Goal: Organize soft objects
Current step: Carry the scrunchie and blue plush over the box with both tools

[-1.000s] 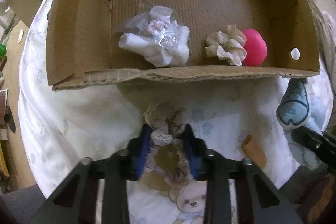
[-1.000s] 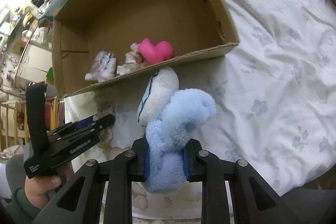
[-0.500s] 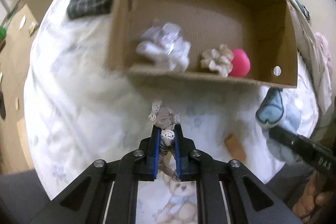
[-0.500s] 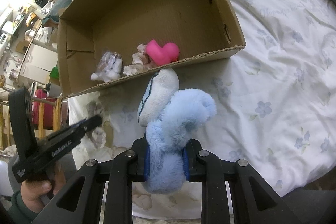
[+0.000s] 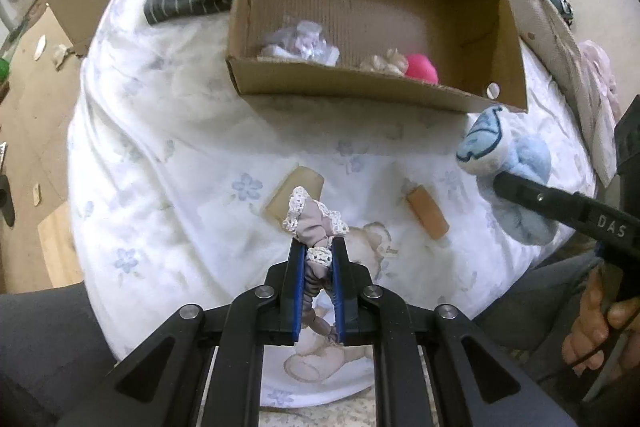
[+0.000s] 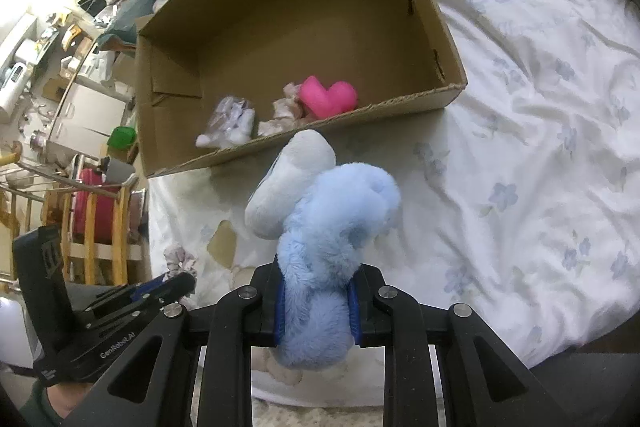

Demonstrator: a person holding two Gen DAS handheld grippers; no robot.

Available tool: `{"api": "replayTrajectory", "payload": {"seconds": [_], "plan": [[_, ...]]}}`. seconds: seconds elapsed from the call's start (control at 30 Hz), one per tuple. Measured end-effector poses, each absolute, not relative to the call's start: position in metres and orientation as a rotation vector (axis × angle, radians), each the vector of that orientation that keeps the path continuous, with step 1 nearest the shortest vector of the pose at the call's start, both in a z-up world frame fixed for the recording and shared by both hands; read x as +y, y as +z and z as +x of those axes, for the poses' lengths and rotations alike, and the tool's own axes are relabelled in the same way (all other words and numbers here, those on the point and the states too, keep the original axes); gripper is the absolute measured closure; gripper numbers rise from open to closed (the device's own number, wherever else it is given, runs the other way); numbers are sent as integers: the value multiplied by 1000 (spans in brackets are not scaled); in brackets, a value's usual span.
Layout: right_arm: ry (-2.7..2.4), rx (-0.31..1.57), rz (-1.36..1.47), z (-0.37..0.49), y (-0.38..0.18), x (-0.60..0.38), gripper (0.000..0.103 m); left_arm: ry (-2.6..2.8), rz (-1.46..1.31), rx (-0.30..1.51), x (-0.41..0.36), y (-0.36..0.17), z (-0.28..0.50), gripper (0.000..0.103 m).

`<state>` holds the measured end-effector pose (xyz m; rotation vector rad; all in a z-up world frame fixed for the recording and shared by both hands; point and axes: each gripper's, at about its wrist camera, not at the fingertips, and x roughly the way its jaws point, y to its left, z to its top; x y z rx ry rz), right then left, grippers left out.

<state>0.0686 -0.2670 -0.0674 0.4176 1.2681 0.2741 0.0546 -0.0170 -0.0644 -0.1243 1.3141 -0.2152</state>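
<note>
While the open brown cardboard box (image 5: pixel 360 87) sits ahead, the left gripper (image 5: pixel 318 259) clamps a lace-trimmed mauve fabric scrunchie (image 5: pixel 314 223) before it; the right gripper (image 6: pixel 316 301) grips a fluffy pale-blue plush toy (image 6: pixel 332 227).

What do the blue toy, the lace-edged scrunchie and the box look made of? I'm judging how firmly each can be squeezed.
Blue toy: fluffy plush, judging by its long fuzzy pile bulging around the pads. Scrunchie: gathered mauve fabric with white lace trim, apparently thin cloth. Box: brown corrugated cardboard, matte, with ribbed inner walls.
</note>
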Motion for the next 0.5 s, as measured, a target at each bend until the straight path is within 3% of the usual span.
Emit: {"api": "replayTrajectory", "payload": {"seconds": [0.5], "plan": [[352,1196,390,46,-34,-244,78,-81,-155,1253,5,-39,49,92]]}}
